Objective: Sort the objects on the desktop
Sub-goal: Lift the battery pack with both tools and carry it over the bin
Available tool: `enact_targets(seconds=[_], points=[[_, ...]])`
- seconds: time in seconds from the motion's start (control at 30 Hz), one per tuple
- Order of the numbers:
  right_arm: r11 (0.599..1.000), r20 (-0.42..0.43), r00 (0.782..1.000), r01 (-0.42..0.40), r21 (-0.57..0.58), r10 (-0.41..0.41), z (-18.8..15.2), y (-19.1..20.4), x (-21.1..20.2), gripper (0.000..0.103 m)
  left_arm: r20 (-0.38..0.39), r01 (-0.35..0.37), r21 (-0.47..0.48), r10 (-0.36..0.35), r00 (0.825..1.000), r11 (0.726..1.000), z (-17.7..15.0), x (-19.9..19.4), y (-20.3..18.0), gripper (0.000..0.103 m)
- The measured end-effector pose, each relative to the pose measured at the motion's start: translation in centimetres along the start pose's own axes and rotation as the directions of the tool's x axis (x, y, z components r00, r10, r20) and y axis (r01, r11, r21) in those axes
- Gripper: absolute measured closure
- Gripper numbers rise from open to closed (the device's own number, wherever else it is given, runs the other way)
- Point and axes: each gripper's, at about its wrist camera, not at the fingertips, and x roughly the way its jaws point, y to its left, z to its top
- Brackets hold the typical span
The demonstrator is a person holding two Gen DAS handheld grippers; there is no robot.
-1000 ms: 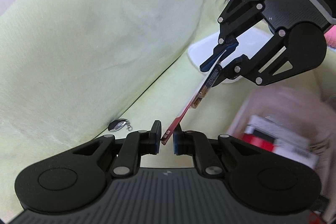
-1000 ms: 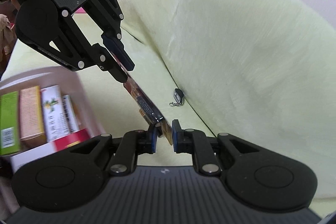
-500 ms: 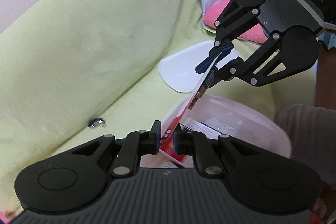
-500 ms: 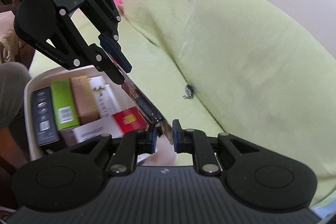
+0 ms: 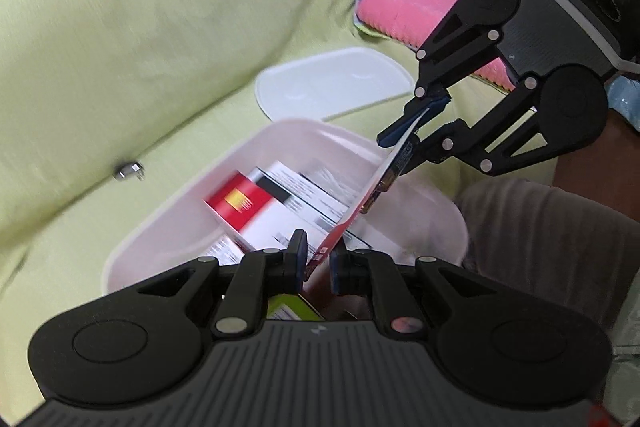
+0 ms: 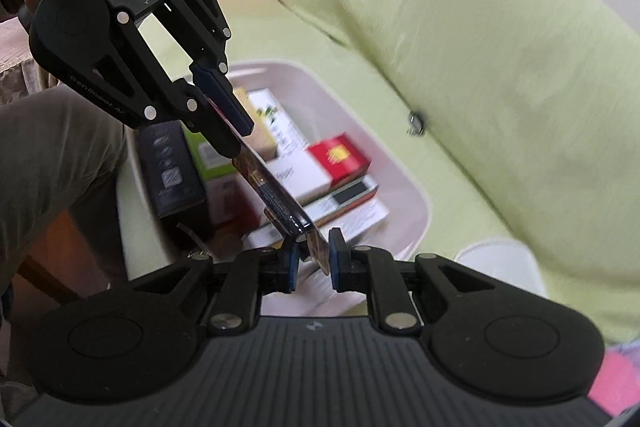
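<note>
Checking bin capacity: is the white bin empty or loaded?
Loaded. The bin holds several boxes, stacked and side by side; its lid lies off beside it.

Sofa (image 5: 120,27) pale green; bin (image 5: 168,227) white; box (image 5: 240,203) red-yellow; cushion (image 5: 400,7) pink; fingers (image 6: 216,95) blue-padded.

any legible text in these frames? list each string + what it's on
"GenRobot.AI", partly legible: printed on the finger link of the left gripper, seen from the right wrist.
Boxes in the white bin: print too blurred to read.
Red box: yellow emblem only, no readable words.
Flat card held between both grippers: markings too small to read.
Right gripper: no readable text.
</note>
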Motion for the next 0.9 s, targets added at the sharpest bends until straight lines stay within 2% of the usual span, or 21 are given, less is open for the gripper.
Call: enact_targets(seconds=[0.1, 0.3, 0.9], points=[[0.999, -0.022, 1.000, -0.009, 0.041, 0.010, -1.2, 0.6, 0.3, 0.090, -0.024, 0.022, -0.002, -0.022, 0.999, 1.000, -1.1, -0.8, -1.0, 0.092], [0.996, -0.050, 0.998, -0.018, 0.090, 0.023, -2.3, 1.0, 1.0, 0.090, -0.057, 0.046, -0.008, -0.046, 0.997, 0.999, -1.5, 0.9, -0.9, 0.090], [0.995, -0.116, 0.993, -0.022, 0.093, 0.033, -3.4, 1.7, 3.7, 0.090, -0.120, 0.055, -0.040, -0.060, 0.991, 0.998, -3.0, 3.4, -1.2, 0.088]])
